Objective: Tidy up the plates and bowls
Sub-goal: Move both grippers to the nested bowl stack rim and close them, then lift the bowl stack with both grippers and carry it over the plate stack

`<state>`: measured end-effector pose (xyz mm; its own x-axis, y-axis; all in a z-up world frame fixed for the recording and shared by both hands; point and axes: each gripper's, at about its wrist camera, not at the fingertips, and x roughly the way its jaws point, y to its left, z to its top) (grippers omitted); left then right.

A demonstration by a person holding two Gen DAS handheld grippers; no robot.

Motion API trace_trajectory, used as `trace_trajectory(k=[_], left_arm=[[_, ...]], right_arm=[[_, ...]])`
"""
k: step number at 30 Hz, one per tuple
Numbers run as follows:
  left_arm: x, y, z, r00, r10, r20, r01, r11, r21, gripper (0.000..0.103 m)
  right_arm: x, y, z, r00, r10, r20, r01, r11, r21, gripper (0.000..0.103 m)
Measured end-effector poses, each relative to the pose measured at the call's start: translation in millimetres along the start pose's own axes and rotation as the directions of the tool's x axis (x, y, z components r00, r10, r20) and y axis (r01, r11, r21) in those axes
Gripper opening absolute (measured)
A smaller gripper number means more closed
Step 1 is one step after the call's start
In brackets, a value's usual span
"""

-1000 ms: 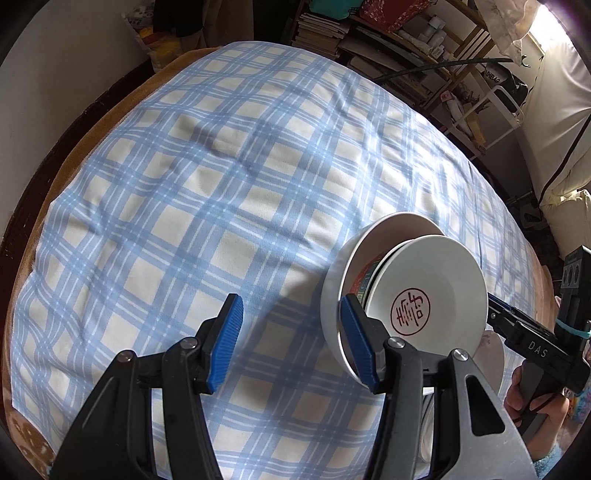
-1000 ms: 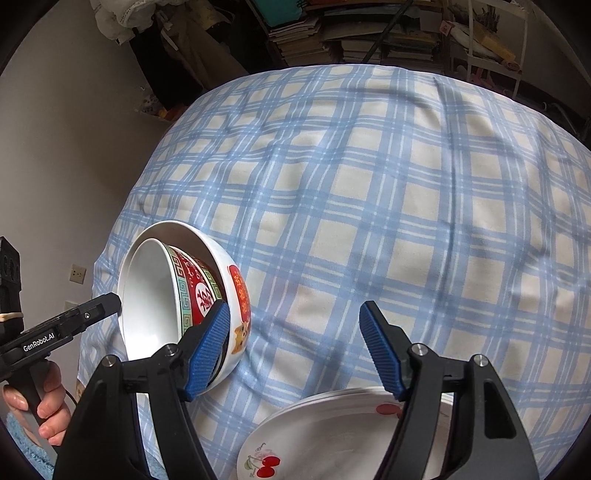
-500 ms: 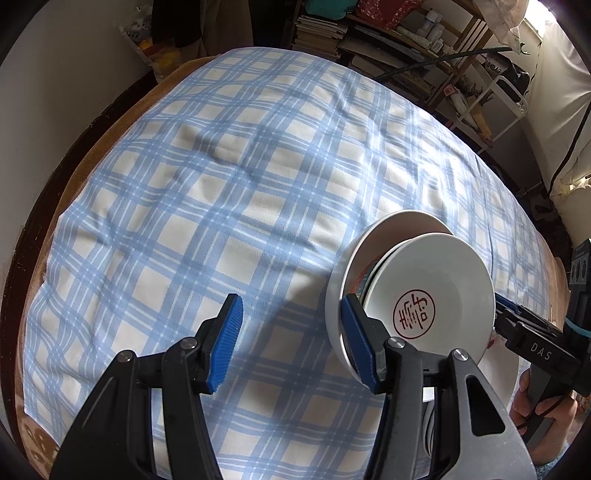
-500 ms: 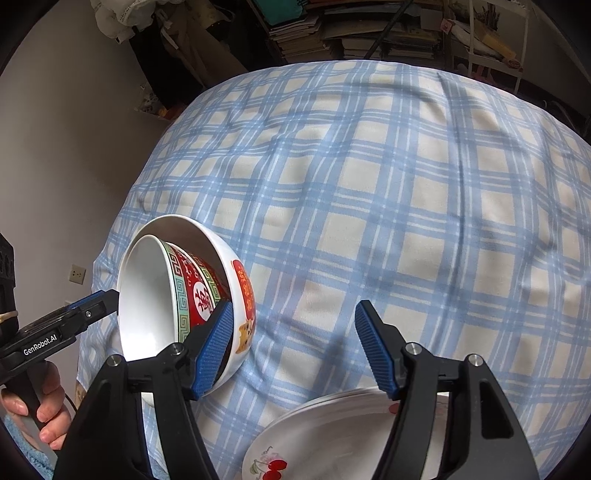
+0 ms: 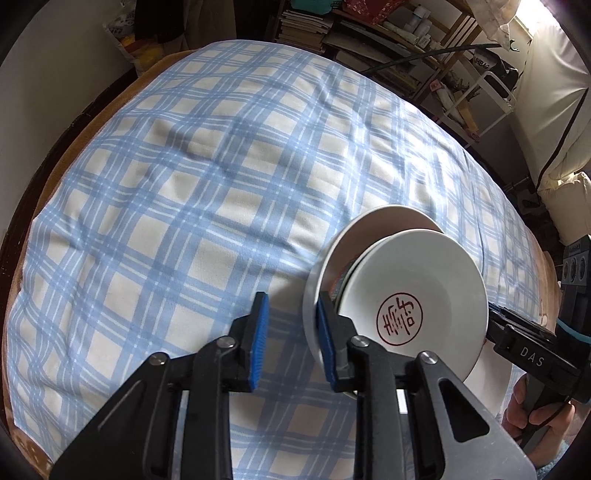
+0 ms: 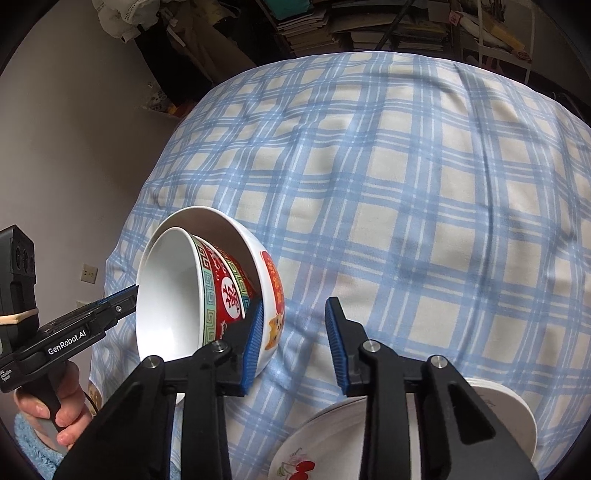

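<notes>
**A:** Over to the left gripper (image 5: 291, 314): points steeply down at the checked cloth (image 5: 184, 184), gripped at the handle by the left hand (image 6: 62, 391).

**B:** And the jaws?

**A:** Closing, down to a narrow gap. Takes in the rim of the outer bowl (image 5: 369, 225), tight against one pad and apart from the other.

**B:** Same on the right gripper (image 6: 295, 306)?

**A:** Much the same. Tilts down a little less steeply, held by the right hand (image 5: 532, 417). Jaws closing there too, with the painted wall of that bowl just inside one pad and only cloth up to the other.

**B:** Inside the bowl?

**A:** Holds an inner bowl (image 6: 170, 295), nested. Red and green band outside, white within, red seal on the bottom. Both tipped on their sides between the two grippers, mouths toward the left one. Nothing else in them.

**B:** Anything else close by?

**A:** Plates (image 6: 498, 406), stacked just under the right gripper, cherries printed on one rim, half hidden by the fingers.

**B:** Room to move?

**A:** Plenty ahead: a broad run of rumpled cloth beyond the bowls. Tighter at the near side, close to the edge of the surface (image 5: 37, 229), brown showing past the cloth. Shelves of books (image 5: 303, 33) at the far end.
</notes>
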<state>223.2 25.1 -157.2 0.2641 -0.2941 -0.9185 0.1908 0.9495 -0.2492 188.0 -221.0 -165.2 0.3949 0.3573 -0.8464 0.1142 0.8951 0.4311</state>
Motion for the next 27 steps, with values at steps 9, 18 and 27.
trace_trajectory(k=[9,18,27], left_arm=[[10.0,2.9,0.2,0.998,-0.058,-0.01,0.058,0.998,-0.018,0.005],[12.3,-0.2,2.3,1.0,-0.021,-0.017,0.02,0.999,-0.036,0.004],[6.1,4.0,5.6,0.999,-0.041,-0.034,0.039,0.998,-0.039,0.003]], right_arm=[[8.8,22.8,4.4,0.997,-0.056,-0.049,0.055,0.998,-0.026,0.01],[9.5,14.7,5.5,0.996,-0.044,-0.081,0.048,0.997,0.054,0.011],[2.2,27.5,5.3,0.993,-0.1,-0.065,0.102,0.994,0.027,0.011]])
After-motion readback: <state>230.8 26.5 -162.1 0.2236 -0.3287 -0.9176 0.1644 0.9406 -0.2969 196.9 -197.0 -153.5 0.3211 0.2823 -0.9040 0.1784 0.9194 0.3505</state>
